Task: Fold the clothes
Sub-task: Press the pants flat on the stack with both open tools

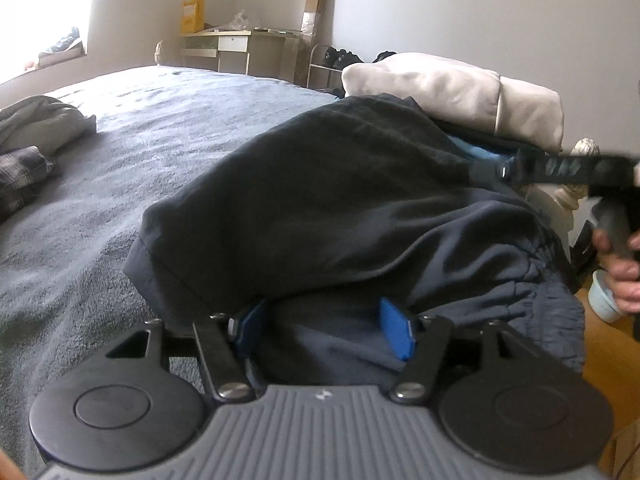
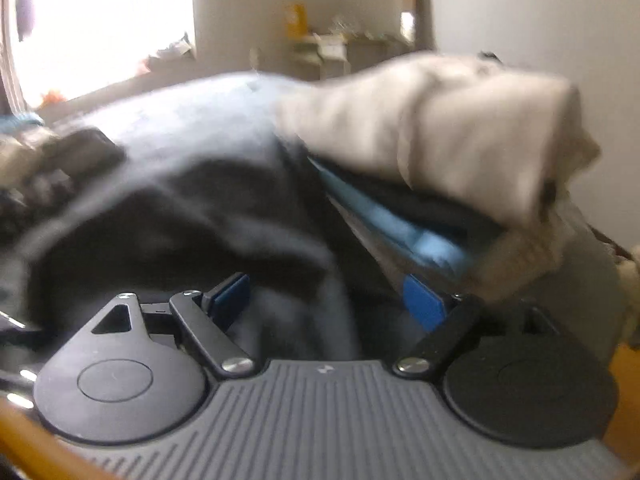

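though the dark garment (image 1: 340,184) lies mounded on the bed (image 1: 168,120) with one layer already lapped over another, it looks only partly folded: its hem edge shows at the near left and its gathered waistband (image 1: 532,280) bunches at the right. its long axis runs roughly left to right across the left wrist view, so hem and waistband sit at opposite ends of the span.

the left gripper (image 1: 326,330) is right at the near edge of the cloth, its blue pads parted about halfway, with dark fabric draped over and between them (whether the pads actually press on it i cannot tell). the right gripper (image 2: 328,300) shows in its own blurred view with its jaws spread wide and cloth lying in front of them, nothing clearly pinched; in the left view it reaches in from the right edge above the waistband end, a hand (image 1: 624,268) on its handle.

so the left is the nearer to the hem end and the right to the waistband end, and my guess is that the next fold turns on carrying one end over toward the other along that axis.

just behind the garment sits a stack of clothes with a cream piece (image 1: 452,92) on top and a blue layer beneath. a grey garment (image 1: 36,124) and something plaid lie well apart at the far left of the bed.
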Motion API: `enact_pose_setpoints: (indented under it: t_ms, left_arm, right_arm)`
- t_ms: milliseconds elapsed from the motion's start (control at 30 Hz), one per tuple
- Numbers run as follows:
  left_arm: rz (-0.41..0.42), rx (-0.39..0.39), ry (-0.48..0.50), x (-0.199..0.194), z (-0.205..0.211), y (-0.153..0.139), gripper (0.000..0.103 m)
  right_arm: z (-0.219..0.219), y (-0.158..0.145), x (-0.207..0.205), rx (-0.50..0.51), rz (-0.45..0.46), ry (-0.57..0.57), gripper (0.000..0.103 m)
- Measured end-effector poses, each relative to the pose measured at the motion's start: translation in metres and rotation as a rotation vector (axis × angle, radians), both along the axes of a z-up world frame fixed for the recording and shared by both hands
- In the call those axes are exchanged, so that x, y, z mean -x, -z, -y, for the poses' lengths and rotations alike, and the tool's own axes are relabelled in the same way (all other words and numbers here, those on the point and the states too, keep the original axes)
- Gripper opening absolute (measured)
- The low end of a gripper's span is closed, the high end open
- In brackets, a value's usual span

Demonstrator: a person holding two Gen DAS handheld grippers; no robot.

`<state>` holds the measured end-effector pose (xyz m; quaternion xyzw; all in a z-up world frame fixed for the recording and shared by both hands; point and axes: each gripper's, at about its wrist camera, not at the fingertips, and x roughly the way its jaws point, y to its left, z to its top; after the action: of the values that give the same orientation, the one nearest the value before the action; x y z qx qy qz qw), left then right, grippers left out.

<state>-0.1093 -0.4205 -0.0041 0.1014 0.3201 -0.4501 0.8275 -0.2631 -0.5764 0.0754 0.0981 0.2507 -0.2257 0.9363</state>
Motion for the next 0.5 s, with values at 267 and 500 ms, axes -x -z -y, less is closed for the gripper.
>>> enact_pose_setpoints:
  t_ms: [267, 500]
  left_arm:
    - [-0.011, -0.002, 0.008, 0.000, -0.002, -0.001, 0.064]
    - [-0.017, -0.001, 0.010, 0.002, -0.003, -0.001, 0.064]
  right_arm:
    - [-0.059, 0.022, -0.057, 0.090, -0.134, -0.213, 0.082]
    - [-0.031, 0.021, -0.036, 0.076, -0.127, -0.067, 0.077]
